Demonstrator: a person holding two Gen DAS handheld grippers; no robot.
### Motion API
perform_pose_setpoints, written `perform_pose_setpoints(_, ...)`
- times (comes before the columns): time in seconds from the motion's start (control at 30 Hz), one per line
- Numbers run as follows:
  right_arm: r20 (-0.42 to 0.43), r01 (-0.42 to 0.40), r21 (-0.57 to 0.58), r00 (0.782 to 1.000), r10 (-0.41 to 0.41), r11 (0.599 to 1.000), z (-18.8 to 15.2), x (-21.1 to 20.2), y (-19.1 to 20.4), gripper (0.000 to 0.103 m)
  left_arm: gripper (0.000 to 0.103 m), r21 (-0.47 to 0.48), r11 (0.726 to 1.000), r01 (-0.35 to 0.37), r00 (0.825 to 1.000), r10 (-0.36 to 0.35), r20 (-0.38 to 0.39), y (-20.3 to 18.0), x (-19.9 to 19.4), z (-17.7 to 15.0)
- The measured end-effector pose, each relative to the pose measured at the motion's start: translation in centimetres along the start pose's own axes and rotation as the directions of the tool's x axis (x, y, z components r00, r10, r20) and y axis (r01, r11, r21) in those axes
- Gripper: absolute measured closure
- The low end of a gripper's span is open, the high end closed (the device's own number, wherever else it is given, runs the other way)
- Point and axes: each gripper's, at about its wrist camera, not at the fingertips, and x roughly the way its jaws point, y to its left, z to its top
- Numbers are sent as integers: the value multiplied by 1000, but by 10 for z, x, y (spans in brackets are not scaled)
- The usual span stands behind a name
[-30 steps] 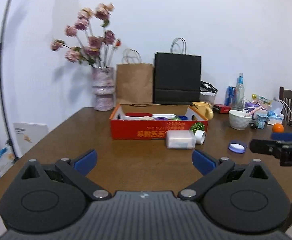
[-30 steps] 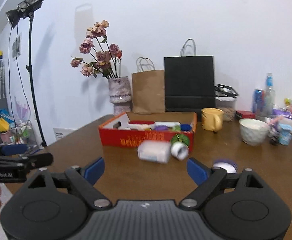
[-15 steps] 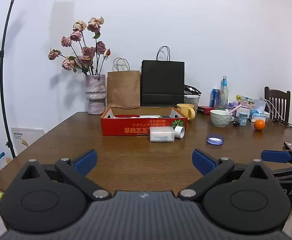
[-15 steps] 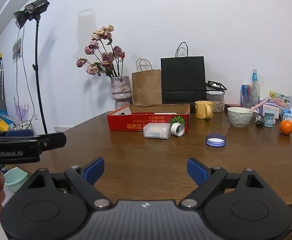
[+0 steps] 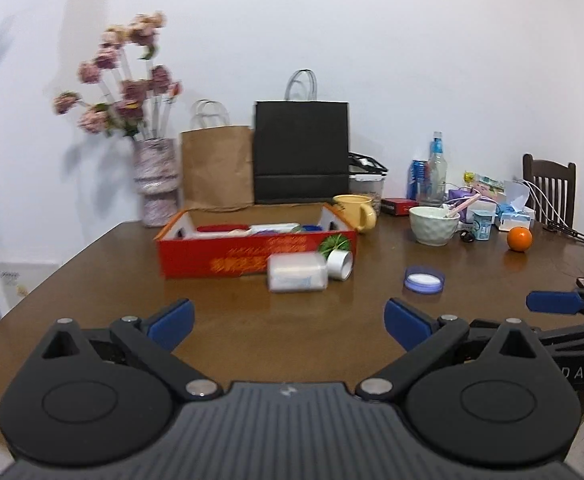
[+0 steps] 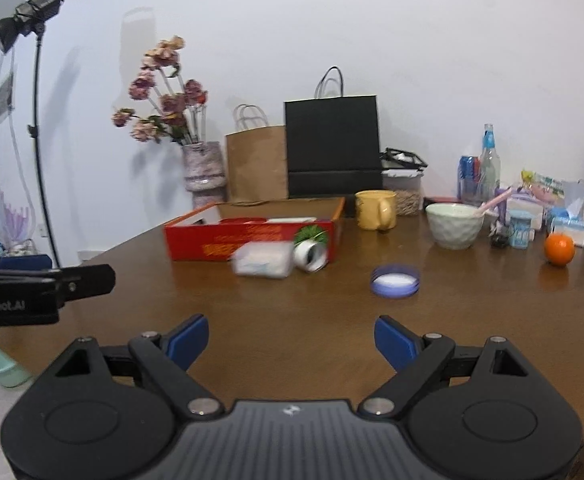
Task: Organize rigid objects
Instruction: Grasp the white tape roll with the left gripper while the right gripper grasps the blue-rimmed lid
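Note:
A red cardboard box (image 5: 251,252) (image 6: 247,236) holding several items sits mid-table. In front of it lie a clear plastic container (image 5: 296,272) (image 6: 263,260) on its side and a roll of tape (image 5: 340,264) (image 6: 311,255). A round blue-rimmed lid (image 5: 424,279) (image 6: 395,281) lies flat to the right. My left gripper (image 5: 287,320) is open and empty over the near table. My right gripper (image 6: 291,338) is open and empty too, to the right of the left one; it also shows in the left wrist view (image 5: 554,303).
A yellow mug (image 5: 355,213), white bowl (image 5: 432,225), orange (image 5: 519,239), bottles and small packages crowd the far right. A vase of flowers (image 5: 156,188), a brown bag (image 5: 216,172) and a black bag (image 5: 300,152) stand at the back. A chair (image 5: 548,188) is far right.
Both grippers have moved forward toward the table after pulling back; the box and loose objects look larger and nearer than half a second ago. Both stay open.

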Motion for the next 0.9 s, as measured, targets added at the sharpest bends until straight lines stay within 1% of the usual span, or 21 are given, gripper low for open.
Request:
perform_pose_setpoints(0.1,-21,-7,-31,1000,6,999,20,41,-24,13,0,23,999,46,999,-45,-10,-11,53,16)
perform_pose_setpoints(0.13,-28,-10,-28,1000,9,1000,26,55,-33,13,0,11,998,58,998,-57,-33,-14,75,22)
perform_pose_setpoints(0.17,-29,-14,-16,999,14,1000,31,68,-42,13,1,-1,999,53,997,-53,-58,-17,94,25)
perform_pose_setpoints(0.27,-56,-21,22,998,22,1000,45,113,-71,13,9,-6,999,43,995,-43,-95,-26,145,36)
perform_pose_setpoints(0.3,-65,-12,20,998,13,1000,48,125,-76,13,13,-9,999,43,994,-43,-103,-28,161,40)
perform_pose_setpoints(0.33,-84,9,8,996,-8,1000,50,141,-83,13,14,-14,999,45,993,-47,-111,-29,174,43)
perform_pose_setpoints(0.4,-124,43,-18,991,-45,999,52,163,-92,15,20,-12,997,73,988,-74,-139,-34,201,49)
perform_pose_setpoints(0.43,-143,61,-28,988,-65,998,52,175,-97,15,20,11,994,112,982,-109,-157,-39,214,52)
perform_pose_setpoints(0.47,-161,62,-33,985,-67,998,52,184,-100,15,22,44,988,150,976,-141,-166,-45,225,53)
perform_pose_setpoints(0.5,-186,56,-35,981,-62,998,52,193,-104,15,25,67,986,153,976,-140,-168,-50,235,53)
perform_pose_setpoints(0.53,-206,55,-28,977,-60,998,50,202,-108,15,26,90,986,142,977,-125,-170,-56,244,52)
perform_pose_setpoints(0.6,-231,51,-12,972,-52,999,46,213,-112,15,35,109,986,127,975,-104,-194,-63,264,50)
perform_pose_setpoints(0.63,-240,53,-6,969,-53,999,44,219,-113,16,38,103,987,123,973,-99,-211,-65,276,49)
perform_pose_setpoints(0.67,-247,58,-2,967,-57,998,43,225,-114,18,42,98,988,119,969,-94,-227,-67,285,49)
perform_pose_setpoints(0.73,-262,64,-1,963,-62,998,43,232,-116,28,44,102,990,102,966,-74,-249,-68,299,46)
perform_pose_setpoints(0.77,-267,65,-2,962,-63,998,43,235,-117,37,47,104,990,98,963,-67,-262,-68,306,44)
perform_pose_setpoints(0.83,-264,65,0,962,-63,998,43,239,-118,37,55,102,989,107,949,-71,-308,-69,317,39)
perform_pose_setpoints(0.87,-261,66,0,963,-64,998,43,240,-119,37,64,106,988,111,949,-73,-307,-70,319,37)
perform_pose_setpoints(0.9,-259,65,1,964,-62,998,43,241,-119,37,80,111,987,115,943,-73,-325,-72,321,34)
